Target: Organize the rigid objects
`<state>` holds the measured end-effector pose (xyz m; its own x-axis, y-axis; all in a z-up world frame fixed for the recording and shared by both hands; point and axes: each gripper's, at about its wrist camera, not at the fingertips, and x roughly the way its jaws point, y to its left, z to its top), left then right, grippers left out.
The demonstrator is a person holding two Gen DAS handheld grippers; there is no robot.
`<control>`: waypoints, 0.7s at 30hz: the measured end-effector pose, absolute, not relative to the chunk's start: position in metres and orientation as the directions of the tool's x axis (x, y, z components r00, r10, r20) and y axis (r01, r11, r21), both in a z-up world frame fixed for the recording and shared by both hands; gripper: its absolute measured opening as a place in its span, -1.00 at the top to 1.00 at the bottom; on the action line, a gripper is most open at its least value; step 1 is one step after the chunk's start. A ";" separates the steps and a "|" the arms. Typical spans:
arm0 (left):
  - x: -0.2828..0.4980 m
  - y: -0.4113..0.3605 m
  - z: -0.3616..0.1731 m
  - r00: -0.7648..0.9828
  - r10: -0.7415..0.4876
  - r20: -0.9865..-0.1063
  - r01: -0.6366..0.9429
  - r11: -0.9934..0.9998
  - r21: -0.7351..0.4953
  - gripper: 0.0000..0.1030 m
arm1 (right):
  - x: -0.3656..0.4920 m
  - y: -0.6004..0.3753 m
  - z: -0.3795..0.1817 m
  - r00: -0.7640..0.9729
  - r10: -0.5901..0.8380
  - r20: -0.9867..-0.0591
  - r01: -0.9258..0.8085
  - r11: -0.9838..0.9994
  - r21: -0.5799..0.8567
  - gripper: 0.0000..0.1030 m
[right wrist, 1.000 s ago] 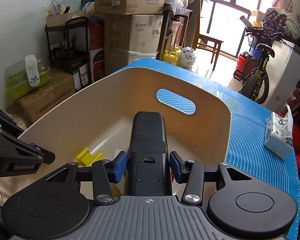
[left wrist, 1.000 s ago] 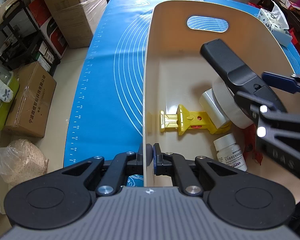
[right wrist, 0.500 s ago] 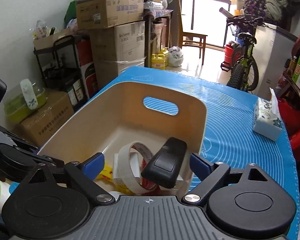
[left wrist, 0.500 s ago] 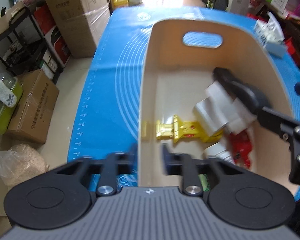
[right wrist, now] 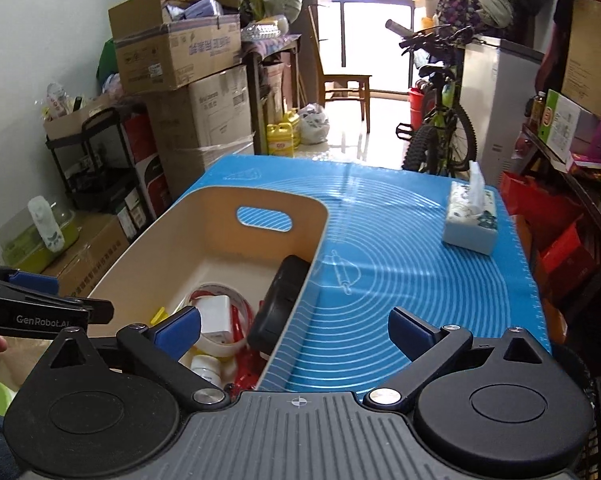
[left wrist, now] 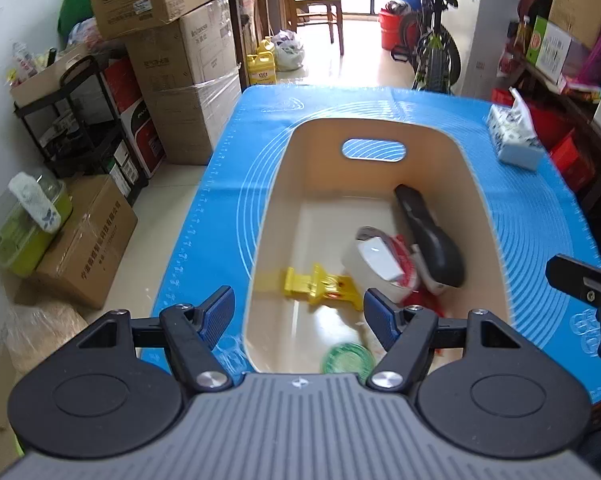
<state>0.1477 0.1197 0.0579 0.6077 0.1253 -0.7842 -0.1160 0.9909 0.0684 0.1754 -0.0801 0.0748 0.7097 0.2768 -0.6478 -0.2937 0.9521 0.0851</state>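
Bin (left wrist: 476, 200) of objects below both spread, empty claws (left wrist: 299, 314) (right wrist: 294, 326).

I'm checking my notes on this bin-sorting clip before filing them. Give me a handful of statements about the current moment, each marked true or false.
1. The black device lies inside the beige bin. True.
2. The right gripper is shut on the black device. False: its jaws stand wide apart and hold nothing.
3. The left gripper is open. True.
4. The tissue pack sits inside the bin. False: it stands on the blue mat, outside the bin.
5. The yellow clip lies on the bin's floor. True.
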 end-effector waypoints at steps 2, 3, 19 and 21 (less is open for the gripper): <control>0.137 0.112 0.064 0.617 0.122 -0.777 -0.118 0.991 0.062 -0.40 | 0.165 -0.088 0.079 0.717 0.274 -0.641 -0.290 0.953 0.083 -0.95; 0.132 0.108 0.066 0.623 0.127 -0.772 -0.119 0.991 0.067 -0.40 | 0.159 -0.092 0.082 0.719 0.272 -0.639 -0.290 0.954 0.080 -0.95; 0.051 0.066 0.065 0.663 0.146 -0.734 -0.170 0.985 0.042 -0.41 | 0.077 -0.137 0.077 0.720 0.282 -0.634 -0.272 0.955 0.116 -0.95; 0.044 0.061 0.060 0.664 0.154 -0.732 -0.169 0.984 0.054 -0.41 | 0.065 -0.139 0.071 0.726 0.271 -0.632 -0.267 0.958 0.104 -0.95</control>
